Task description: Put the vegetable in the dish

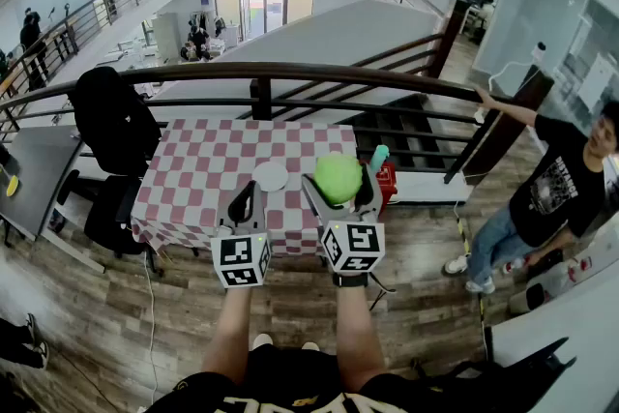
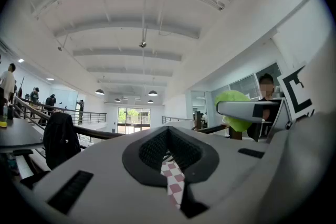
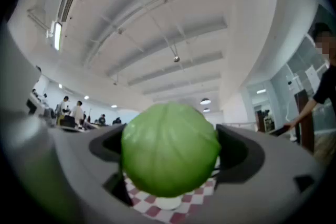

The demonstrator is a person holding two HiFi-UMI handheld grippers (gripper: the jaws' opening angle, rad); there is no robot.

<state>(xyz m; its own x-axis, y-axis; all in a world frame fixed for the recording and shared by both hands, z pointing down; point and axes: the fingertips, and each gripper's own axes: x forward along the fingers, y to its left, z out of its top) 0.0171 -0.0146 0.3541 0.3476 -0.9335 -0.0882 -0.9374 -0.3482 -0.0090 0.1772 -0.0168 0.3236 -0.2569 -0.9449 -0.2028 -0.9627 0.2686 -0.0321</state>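
Observation:
A round green cabbage (image 1: 338, 177) hangs in the air over the right end of the red-and-white checked table (image 1: 198, 160), with my right gripper (image 1: 339, 187) shut on it. In the right gripper view the cabbage (image 3: 170, 157) fills the space between both jaws, and a small white dish (image 3: 167, 204) shows on the cloth just below it. In the head view that dish (image 1: 270, 176) lies on the table between the two grippers. My left gripper (image 1: 243, 196) hovers left of the dish, shut and empty. From the left gripper view the cabbage (image 2: 234, 110) shows to the right.
A black chair (image 1: 112, 125) draped with a dark jacket stands at the table's left end. A dark handrail (image 1: 290, 71) runs behind the table, with stairs beyond. A red object (image 1: 387, 185) sits by the table's right end. A person (image 1: 553, 193) stands to the right.

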